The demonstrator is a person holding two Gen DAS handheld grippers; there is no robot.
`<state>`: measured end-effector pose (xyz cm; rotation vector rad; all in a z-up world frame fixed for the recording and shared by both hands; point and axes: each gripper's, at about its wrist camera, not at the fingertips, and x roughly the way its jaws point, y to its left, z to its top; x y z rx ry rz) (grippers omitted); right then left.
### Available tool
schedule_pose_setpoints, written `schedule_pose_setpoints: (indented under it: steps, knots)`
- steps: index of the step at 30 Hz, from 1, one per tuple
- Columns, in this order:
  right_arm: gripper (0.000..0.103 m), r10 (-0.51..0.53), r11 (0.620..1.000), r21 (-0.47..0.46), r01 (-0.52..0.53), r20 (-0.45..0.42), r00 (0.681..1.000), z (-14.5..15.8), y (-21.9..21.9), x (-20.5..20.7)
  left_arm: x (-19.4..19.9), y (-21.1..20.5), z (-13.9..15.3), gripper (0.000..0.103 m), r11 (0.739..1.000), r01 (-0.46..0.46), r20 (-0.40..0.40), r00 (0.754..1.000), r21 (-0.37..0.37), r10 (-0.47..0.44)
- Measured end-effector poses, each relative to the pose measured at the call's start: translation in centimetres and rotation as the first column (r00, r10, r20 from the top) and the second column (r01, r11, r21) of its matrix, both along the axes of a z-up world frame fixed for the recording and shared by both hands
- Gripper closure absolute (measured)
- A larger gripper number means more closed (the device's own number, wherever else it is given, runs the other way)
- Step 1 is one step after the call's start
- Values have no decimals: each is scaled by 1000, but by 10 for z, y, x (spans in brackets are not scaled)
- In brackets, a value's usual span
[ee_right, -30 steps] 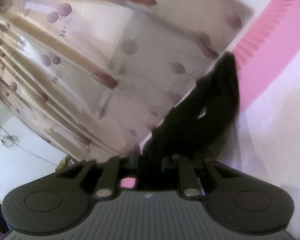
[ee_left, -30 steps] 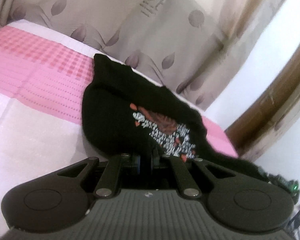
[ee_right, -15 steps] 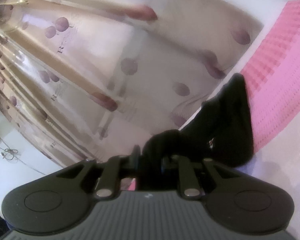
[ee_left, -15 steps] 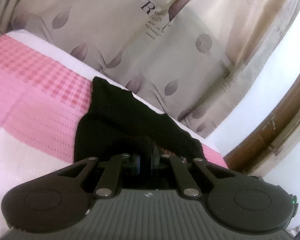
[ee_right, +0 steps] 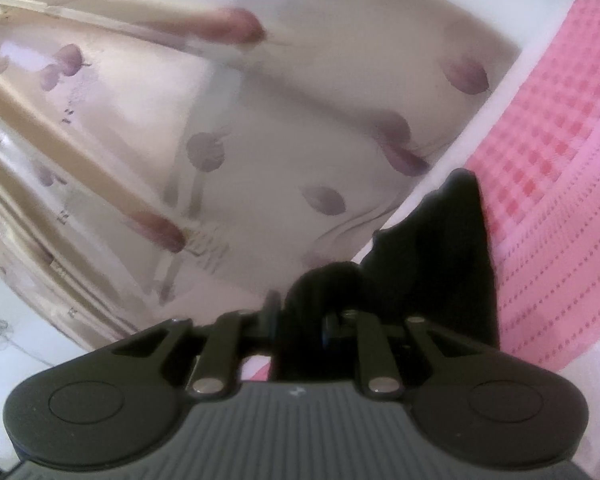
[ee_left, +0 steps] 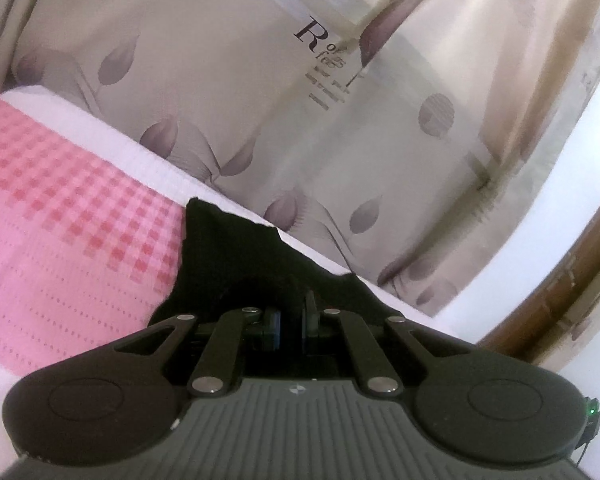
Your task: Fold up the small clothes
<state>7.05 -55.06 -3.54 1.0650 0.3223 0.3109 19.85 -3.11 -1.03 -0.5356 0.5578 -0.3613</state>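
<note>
A small black garment [ee_left: 240, 256] lies on the pink and white bedspread [ee_left: 60, 200], close to the bed's far edge. My left gripper [ee_left: 290, 316] is shut on one edge of it; its printed front is hidden now. In the right wrist view the same black garment [ee_right: 452, 248] runs from my right gripper [ee_right: 300, 320], which is shut on a bunched edge of the cloth, out onto the bedspread [ee_right: 560, 220].
A beige curtain with purple leaf prints [ee_left: 300, 100] hangs just behind the bed's far edge, also in the right wrist view [ee_right: 220, 140]. A brown wooden frame [ee_left: 572, 288] and a white wall stand at the right.
Both grippers have carried their held edges forward toward the garment's far end. The printed front has been covered by the folded cloth. The views have tilted up toward the curtain.
</note>
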Motion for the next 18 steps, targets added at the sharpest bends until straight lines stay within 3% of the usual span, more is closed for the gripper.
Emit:
schedule_pose_setpoints:
  steps: [18]
  knots:
    - [84, -79, 995, 53, 85, -96, 992, -39, -15, 88, 92, -17, -35, 95, 995, -85, -43, 995, 59, 88]
